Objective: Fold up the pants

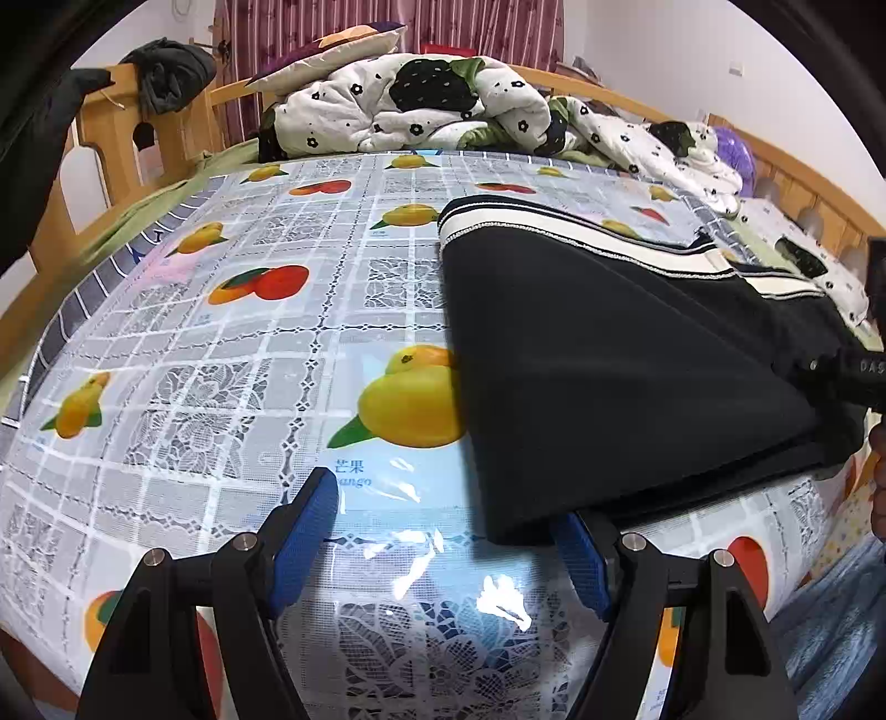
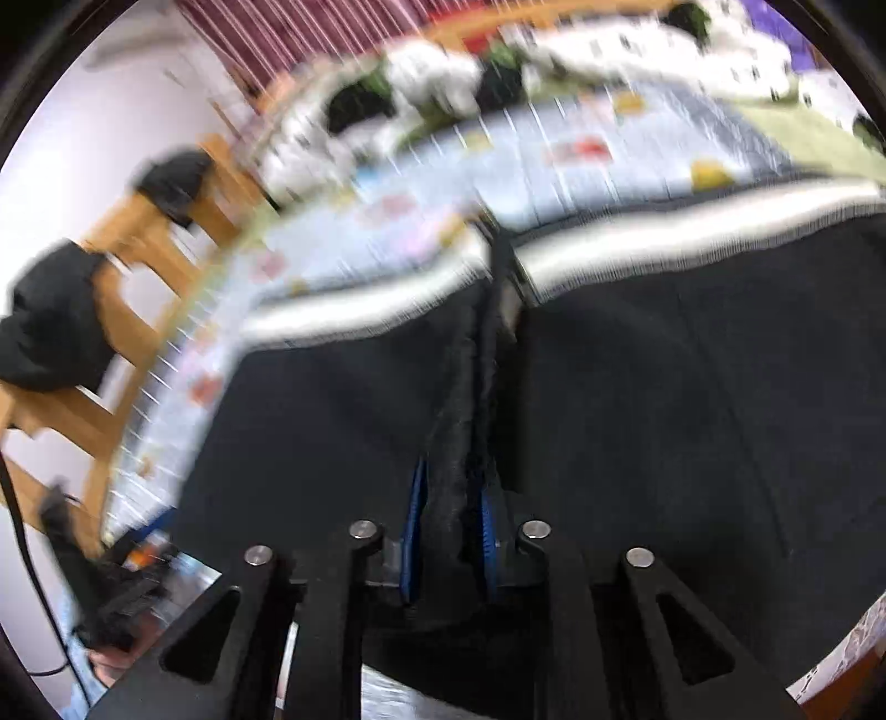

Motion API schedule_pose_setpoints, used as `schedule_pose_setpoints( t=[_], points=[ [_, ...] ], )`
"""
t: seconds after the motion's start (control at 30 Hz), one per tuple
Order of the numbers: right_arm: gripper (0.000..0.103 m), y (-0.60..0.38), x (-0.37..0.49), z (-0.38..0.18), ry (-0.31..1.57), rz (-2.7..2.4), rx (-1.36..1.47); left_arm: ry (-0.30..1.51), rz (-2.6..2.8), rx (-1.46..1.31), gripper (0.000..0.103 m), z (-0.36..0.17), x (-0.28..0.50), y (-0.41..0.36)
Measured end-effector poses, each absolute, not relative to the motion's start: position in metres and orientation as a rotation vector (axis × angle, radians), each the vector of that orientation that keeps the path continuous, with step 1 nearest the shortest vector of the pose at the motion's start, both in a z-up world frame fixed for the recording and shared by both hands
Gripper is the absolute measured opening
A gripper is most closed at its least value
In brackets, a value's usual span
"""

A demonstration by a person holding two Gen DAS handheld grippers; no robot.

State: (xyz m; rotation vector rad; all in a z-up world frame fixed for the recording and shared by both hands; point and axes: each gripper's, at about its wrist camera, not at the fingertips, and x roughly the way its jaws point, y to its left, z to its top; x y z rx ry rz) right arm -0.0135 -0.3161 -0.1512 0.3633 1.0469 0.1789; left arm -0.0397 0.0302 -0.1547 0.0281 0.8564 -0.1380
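Black pants (image 1: 598,354) with a white striped waistband (image 1: 554,221) lie on the right half of the fruit-print cloth (image 1: 221,343), folded into a wedge. My left gripper (image 1: 443,534) hovers open at the near edge. The pants' near corner drapes over its right pad (image 1: 578,554), while the left pad (image 1: 310,520) is over bare cloth. In the blurred right wrist view, my right gripper (image 2: 451,515) is shut on a bunched ridge of the black pants (image 2: 664,415), pinched between both blue pads. Part of that right gripper (image 1: 853,376) shows at the pants' right side.
A crumpled white flower-print quilt (image 1: 432,105) and a pillow (image 1: 332,50) lie at the far end of the bed. A wooden bed rail (image 1: 111,144) with dark clothing hung on it runs along the left. A hand shows at the right edge (image 1: 877,482).
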Motion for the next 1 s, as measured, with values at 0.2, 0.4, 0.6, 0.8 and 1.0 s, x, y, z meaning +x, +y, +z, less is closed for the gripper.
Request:
schedule_pose_setpoints(
  t=[0.2,0.4,0.6,0.8,1.0],
  points=[
    [0.019,-0.316,-0.016,-0.159,1.056,0.179,0.362,0.85,-0.133,-0.012,0.073,-0.153,-0.04,0.036],
    [0.017,-0.303,-0.027,-0.151,1.045,0.178,0.278,0.878,-0.14,-0.012,0.073,-0.16,-0.041,0.04],
    [0.026,-0.309,-0.025,-0.141,1.064,0.128,0.291,0.887,-0.146,0.049,0.073,-0.143,-0.06,0.04],
    [0.025,-0.308,-0.041,-0.132,1.038,0.056,0.21,0.853,-0.167,-0.051,0.073,-0.12,-0.069,0.053],
    [0.026,-0.315,-0.045,-0.133,1.069,-0.001,0.214,0.925,-0.172,-0.067,0.073,-0.133,-0.027,0.031]
  ],
)
